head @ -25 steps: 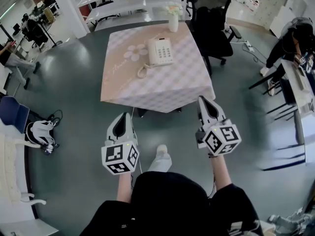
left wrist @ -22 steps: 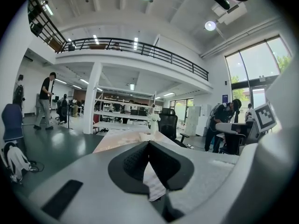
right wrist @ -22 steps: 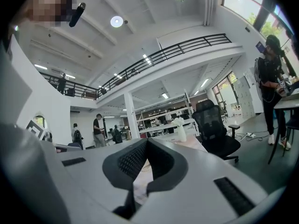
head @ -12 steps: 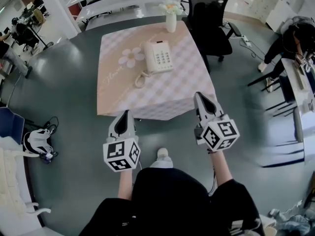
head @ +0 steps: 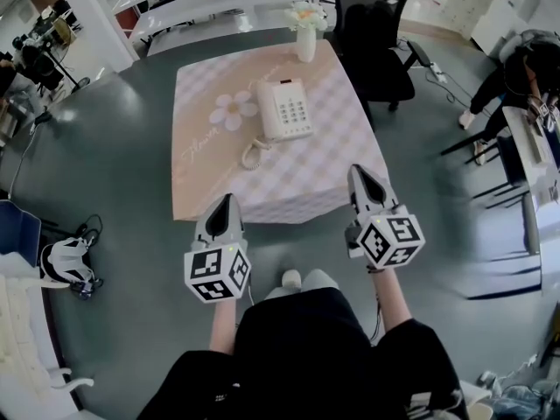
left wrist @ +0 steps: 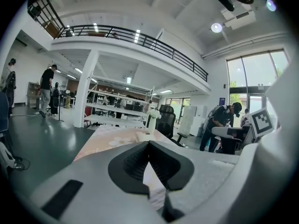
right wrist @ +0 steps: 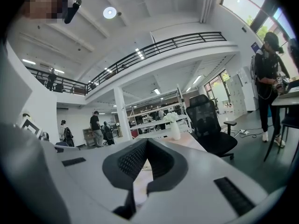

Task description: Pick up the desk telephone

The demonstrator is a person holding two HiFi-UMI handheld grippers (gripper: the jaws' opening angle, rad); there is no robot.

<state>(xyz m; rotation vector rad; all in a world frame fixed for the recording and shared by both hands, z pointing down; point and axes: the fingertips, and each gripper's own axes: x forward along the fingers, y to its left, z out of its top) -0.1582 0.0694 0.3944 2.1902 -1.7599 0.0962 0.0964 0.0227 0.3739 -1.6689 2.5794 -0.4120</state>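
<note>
Head view: one desk telephone (head: 286, 109), one vase (head: 305, 38) on the table (head: 324, 160); left gripper (head: 226, 203) and right gripper (head: 360, 173) closed, empty

I hold my left gripper (head: 224, 206) and right gripper (head: 360, 178) out side by side, well apart — jaws together on both, nothing between them.

Nothing legible is showing in any view.
A cursive line is running along the tablecloth (head: 297, 169) left of frame centre, too small to read; the telephone (head: 285, 109) keypad digits are blurring out too.
</note>
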